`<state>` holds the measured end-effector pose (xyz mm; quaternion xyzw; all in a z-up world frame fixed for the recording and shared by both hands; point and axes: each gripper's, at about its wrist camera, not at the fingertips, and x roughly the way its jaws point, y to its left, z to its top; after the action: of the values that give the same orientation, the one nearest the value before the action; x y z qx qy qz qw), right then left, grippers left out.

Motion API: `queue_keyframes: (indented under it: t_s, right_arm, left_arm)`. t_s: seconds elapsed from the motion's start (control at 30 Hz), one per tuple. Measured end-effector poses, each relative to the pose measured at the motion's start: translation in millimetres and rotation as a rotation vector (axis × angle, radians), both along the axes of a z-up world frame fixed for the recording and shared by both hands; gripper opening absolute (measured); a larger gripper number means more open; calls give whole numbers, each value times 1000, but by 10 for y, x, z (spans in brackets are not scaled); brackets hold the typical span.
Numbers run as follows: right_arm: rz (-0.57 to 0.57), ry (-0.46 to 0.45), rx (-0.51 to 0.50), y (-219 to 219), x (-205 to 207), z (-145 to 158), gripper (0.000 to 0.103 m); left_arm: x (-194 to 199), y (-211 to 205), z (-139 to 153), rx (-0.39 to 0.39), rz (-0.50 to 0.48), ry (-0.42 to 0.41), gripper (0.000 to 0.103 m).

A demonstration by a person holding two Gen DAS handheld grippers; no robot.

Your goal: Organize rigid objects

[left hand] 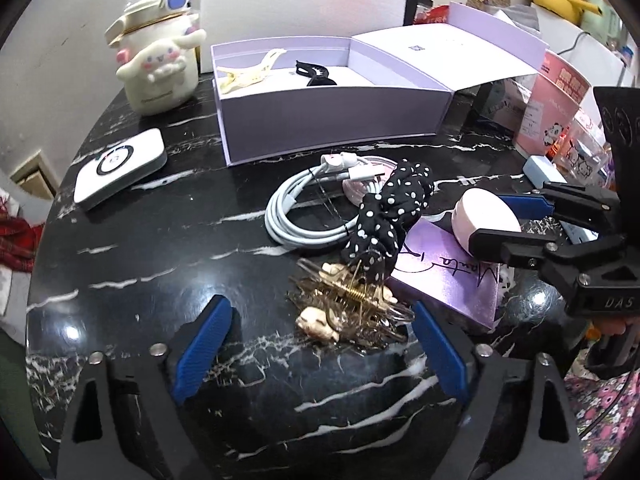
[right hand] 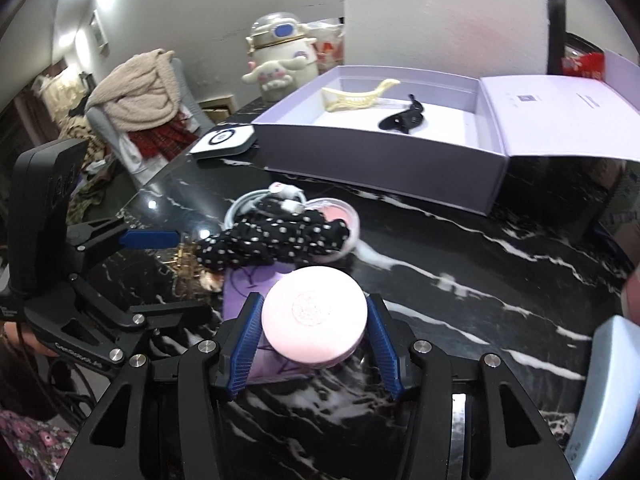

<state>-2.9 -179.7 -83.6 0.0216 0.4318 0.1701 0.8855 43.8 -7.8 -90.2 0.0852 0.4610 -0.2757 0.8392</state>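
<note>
Left wrist view shows you a black marble table [left hand: 160,264] veined in white, glossy enough to catch ceiling lights. Your left tongs [left hand: 320,344] stand spread wide just above it, nothing pinched, with a clear hair claw [left hand: 352,304] trimmed in gold wire and small figurines lying on the table between the blue pads, nearer the right one. Beyond it lie a black polka-dot scrunchie [left hand: 392,216] and a coiled white cable [left hand: 304,208], touching each other, the scrunchie draped over a lilac card [left hand: 452,280].

Your right tongs [right hand: 314,328] are clenched on a round pink compact [right hand: 314,326], both blue pads pressed against its rim, held over that lilac card.

Toward the back of the table sits an open lilac box [left hand: 320,128] with its lid folded out to the right. Inside it a cream hair claw [left hand: 248,74] and a black hair clip [left hand: 316,74] lie apart on the box floor. Left of the box stand a white cartoon-dog jar [left hand: 160,68] and, nearer you, a flat white device [left hand: 120,168] with a round dial. A white foam board [left hand: 304,0] leans behind the box.

Around the table, the right wrist view shows a grey chair [right hand: 136,120] piled with a cream blanket and red plaid cloth, against a pale wall. On the far right in the left wrist view, pink cartons [left hand: 556,104] and clutter crowd the table's edge.
</note>
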Motion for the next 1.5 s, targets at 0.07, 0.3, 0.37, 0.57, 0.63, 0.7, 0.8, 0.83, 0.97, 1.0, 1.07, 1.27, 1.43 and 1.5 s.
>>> queue_keyframes:
  t_s: [0.07, 0.3, 0.37, 0.57, 0.63, 0.7, 0.8, 0.83, 0.97, 1.0, 1.07, 1.27, 1.43, 1.5]
  right_arm:
    - [-4, 2, 3, -11, -2, 1, 51]
    - [0, 3, 10, 8, -7, 12, 51]
    - [-1, 3, 9, 6, -8, 14, 51]
    - [-10, 2, 13, -18, -9, 19, 51]
    - [-11, -4, 14, -22, -11, 28, 51]
    - [-11, -6, 14, -22, -21, 36, 51]
    - [-9, -10, 13, -20, -36, 43, 51]
    - [-9, -12, 14, -17, -43, 45, 51]
    - [-3, -16, 17, -3, -70, 52, 51]
    - [0, -17, 19, 3, -76, 56, 51]
    - [7, -22, 20, 18, -88, 63, 51]
    - [21, -24, 29, 38, -102, 57, 51]
    - [23, -29, 31, 40, -134, 69, 51]
    - [22, -30, 30, 39, -143, 71, 51]
  left_arm:
    - [16, 7, 13, -26, -14, 4, 88]
    - [50, 41, 23, -49, -2, -16, 57]
    - [42, 44, 22, -54, -6, -20, 56]
    - [-3, 51, 35, -54, -6, -18, 51]
    - [-20, 67, 42, -59, -3, -14, 51]
    - [-39, 83, 49, -59, 1, -10, 51]
    - [-59, 122, 60, -59, 17, -4, 51]
    - [-65, 140, 66, -62, 24, 0, 51]
    - [-114, 223, 116, -73, 54, -6, 51]
    - [-136, 249, 144, -79, 60, -15, 51]
    - [-171, 279, 175, -82, 60, -24, 51]
    - [-213, 275, 210, -70, 75, -33, 51]
    - [-208, 229, 174, -31, 78, -40, 51]
    - [-192, 199, 131, -4, 76, -33, 51]
